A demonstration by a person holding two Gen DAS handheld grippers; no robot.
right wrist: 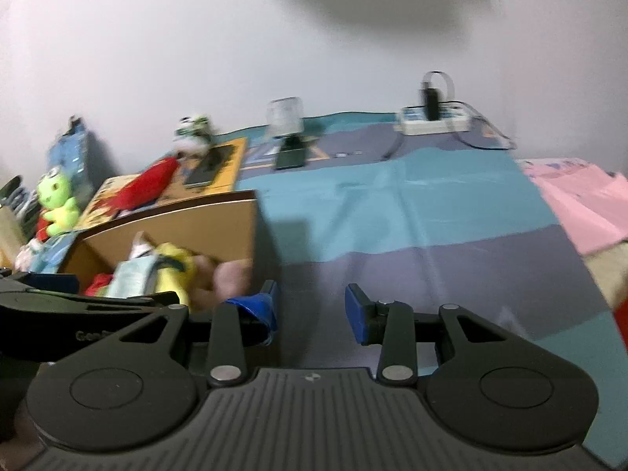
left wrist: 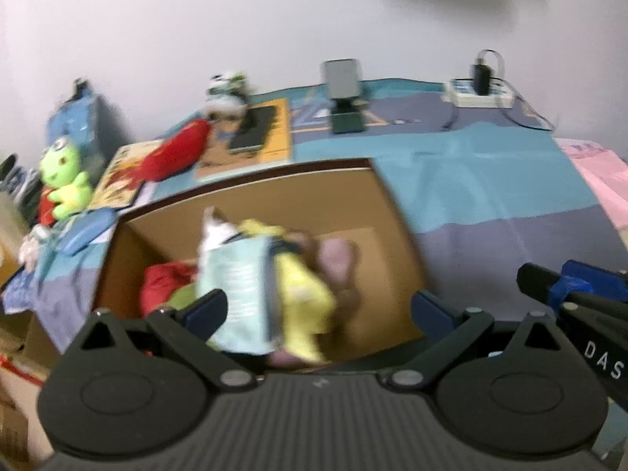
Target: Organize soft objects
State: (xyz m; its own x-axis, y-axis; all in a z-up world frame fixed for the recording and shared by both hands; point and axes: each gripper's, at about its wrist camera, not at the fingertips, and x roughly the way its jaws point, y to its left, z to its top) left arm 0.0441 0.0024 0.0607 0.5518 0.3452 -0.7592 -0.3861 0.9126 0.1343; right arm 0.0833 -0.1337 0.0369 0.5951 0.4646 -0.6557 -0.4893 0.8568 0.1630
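An open cardboard box [left wrist: 325, 192] stands on the bed and holds several soft toys: a pale blue one [left wrist: 239, 286], a yellow one [left wrist: 302, 286], a pink-brown one [left wrist: 337, 259] and a red one [left wrist: 165, 282]. My left gripper [left wrist: 318, 308] is open and empty above the box. My right gripper [right wrist: 312, 308] is open and empty over the bedspread, right of the box [right wrist: 188, 223]. A green frog plush [left wrist: 62, 180] and a red plush [left wrist: 176, 149] lie outside the box at the left.
A blue-and-purple bedspread [left wrist: 490, 196] covers the bed, with pink cloth [left wrist: 600, 172] at the right. Along the wall stand a phone on a stand [left wrist: 345, 94], a power strip with charger [left wrist: 481, 90], a small figure [left wrist: 227, 90], a phone on a book [left wrist: 251, 129] and a blue bag [left wrist: 74, 114].
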